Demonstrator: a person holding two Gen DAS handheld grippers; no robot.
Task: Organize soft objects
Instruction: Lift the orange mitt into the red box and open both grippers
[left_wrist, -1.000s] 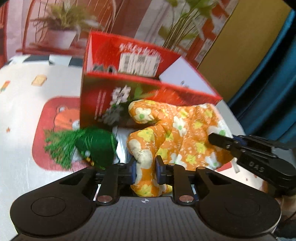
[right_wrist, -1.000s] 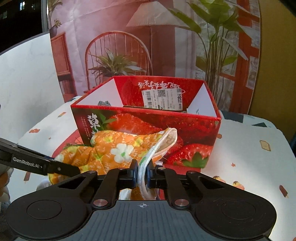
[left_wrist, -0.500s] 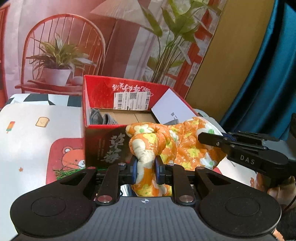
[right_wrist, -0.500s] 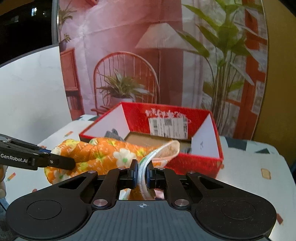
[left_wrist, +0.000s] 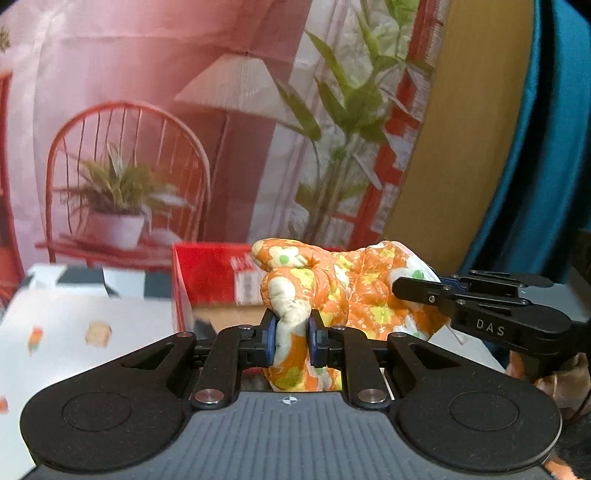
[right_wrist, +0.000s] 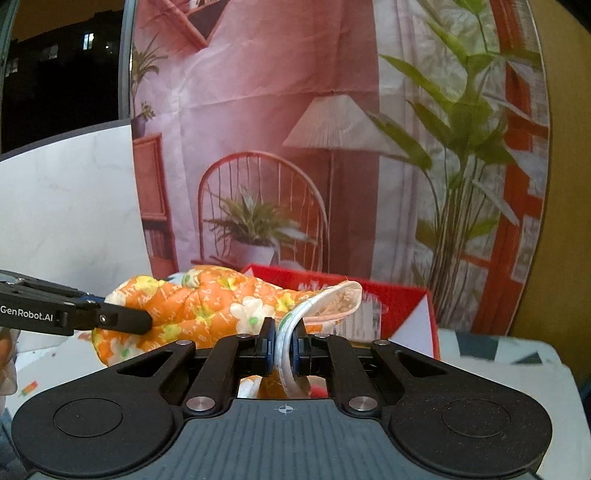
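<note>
Mitt (left_wrist: 332, 291) pinched btwn both claws.

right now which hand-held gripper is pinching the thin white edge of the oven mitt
The right hand-held gripper: it is shut on the white-trimmed cuff edge of the orange floral oven mitt. The left hand-held gripper clamps the thick padded end instead.

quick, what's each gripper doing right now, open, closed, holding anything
Left gripper: closed on the padded end of the orange floral oven mitt.
Right gripper: closed on the mitt's white cuff edge.
</note>
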